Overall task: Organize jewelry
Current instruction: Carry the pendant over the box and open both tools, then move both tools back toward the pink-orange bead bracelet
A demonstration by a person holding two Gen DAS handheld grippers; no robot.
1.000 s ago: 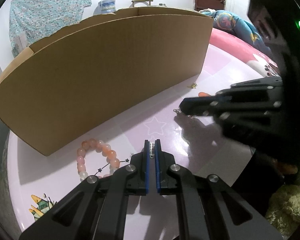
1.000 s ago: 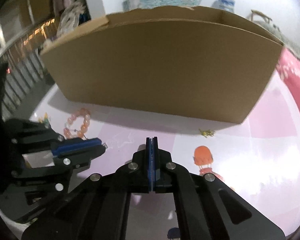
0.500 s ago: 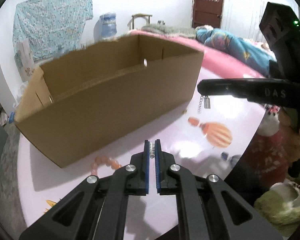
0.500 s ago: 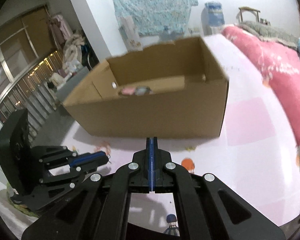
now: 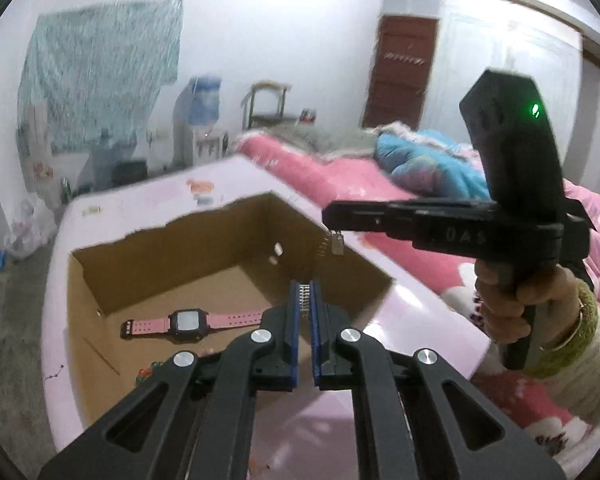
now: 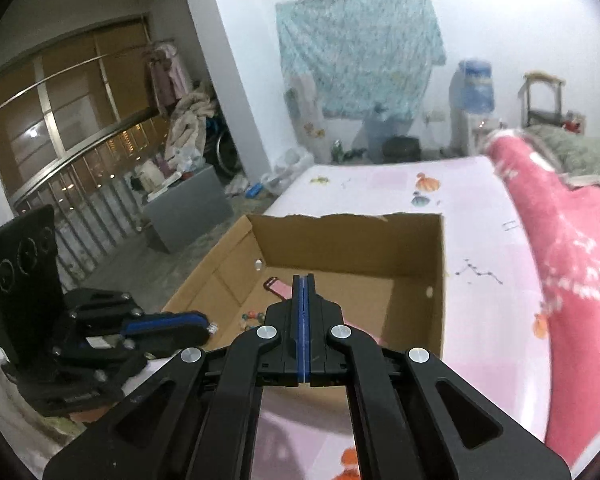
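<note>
Nearest you, your left tongs (image 5: pixel 305 296) pinch one end of a fine silver chain (image 5: pixel 303 300). Your right tongs (image 5: pixel 330 216) are clamped on the other end, its small tag dangling. Both hover above the open cardboard box (image 5: pixel 340 264) on the pink surface (image 5: pixel 420 312); a pink watch (image 5: pixel 188 322) lies inside. Next, I judge, lower the chain and release it.

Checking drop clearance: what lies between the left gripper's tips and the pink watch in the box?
Only bare floor of the box, in the left wrist view, between left gripper and watch.
</note>
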